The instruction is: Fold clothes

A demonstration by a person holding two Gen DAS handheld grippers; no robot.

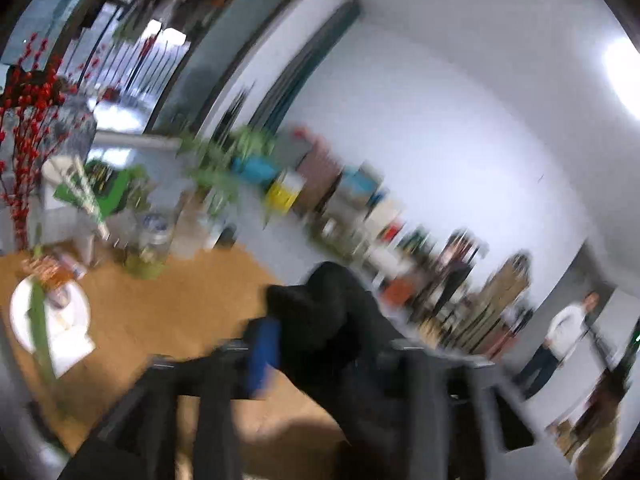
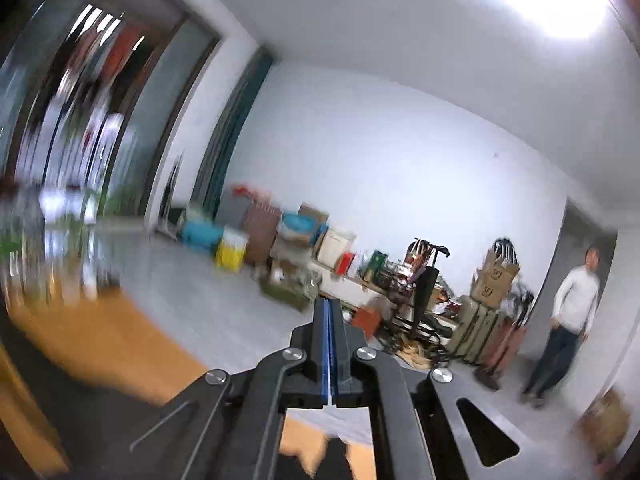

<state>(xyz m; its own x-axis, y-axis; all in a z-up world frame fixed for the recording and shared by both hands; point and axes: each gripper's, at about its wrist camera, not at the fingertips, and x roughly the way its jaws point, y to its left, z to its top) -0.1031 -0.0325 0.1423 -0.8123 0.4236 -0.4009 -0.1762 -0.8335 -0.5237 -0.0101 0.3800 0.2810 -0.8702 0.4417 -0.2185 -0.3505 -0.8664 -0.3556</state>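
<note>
Low centre of the left view, a soft, limp black garment (image 1: 340, 320) bunches between the left gripper (image 1: 340, 344)'s wide-spread jaws, unpinched; take a hem edge. The right gripper (image 2: 329, 320) is closed, empty.

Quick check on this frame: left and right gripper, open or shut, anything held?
Left gripper: open, black garment bunched between the fingers, not pinched.
Right gripper: shut, blue pads together, nothing visible between them.

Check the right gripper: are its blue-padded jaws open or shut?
Shut, holding nothing. In the right wrist view the right gripper's two blue pads stand pressed together with only a thin seam between them.
</note>
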